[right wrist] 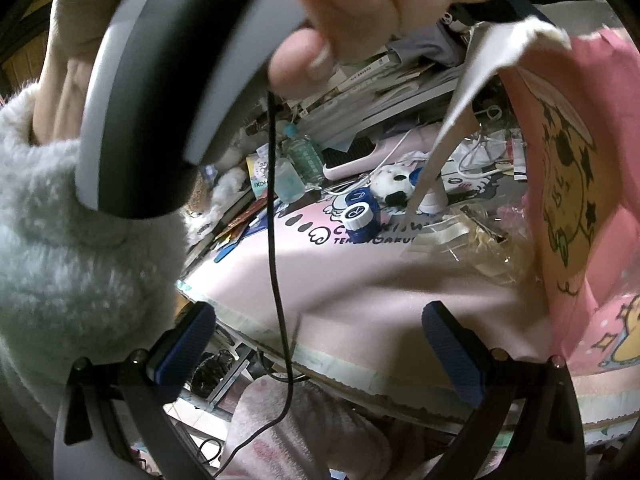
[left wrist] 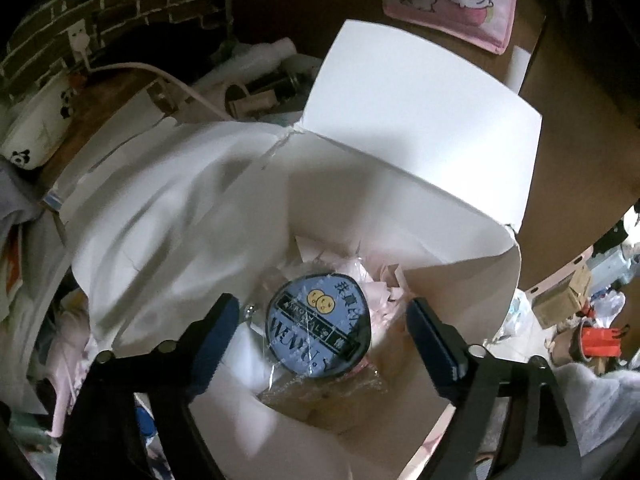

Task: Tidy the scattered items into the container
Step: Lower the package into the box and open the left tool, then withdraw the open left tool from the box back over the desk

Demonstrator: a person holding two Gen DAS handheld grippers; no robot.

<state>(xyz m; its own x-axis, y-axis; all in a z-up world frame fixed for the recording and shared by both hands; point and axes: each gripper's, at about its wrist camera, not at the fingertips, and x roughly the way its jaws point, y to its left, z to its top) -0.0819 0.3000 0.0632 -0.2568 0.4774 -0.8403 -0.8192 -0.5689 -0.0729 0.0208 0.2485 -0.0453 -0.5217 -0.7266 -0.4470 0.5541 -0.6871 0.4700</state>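
The blue twin-cap case (right wrist: 358, 214) at about twelve o'clock carries "L" and "R" on its caps. Print on the round blue lid (left wrist: 318, 330) and pink mat (right wrist: 360, 276) stays unreadable.

The white box (left wrist: 420, 128) stands open at the top, its flaps folded back toward the upper right of the left wrist view, so the mouth is free. Inside, a round blue-labelled packet (left wrist: 320, 332) and pink paper scraps (left wrist: 380, 284) cover the bottom.

In the right wrist view, a hand (right wrist: 360, 12) and a dark curved handle (right wrist: 180, 92) block the upper left. A black cable (right wrist: 276, 248) hangs down the centre. A pink bag (right wrist: 580, 200) walls off the right edge. The pink worktop (right wrist: 340, 280) is bare at centre; bottles (right wrist: 304, 156) and a blue lens case (right wrist: 358, 216) crowd behind.
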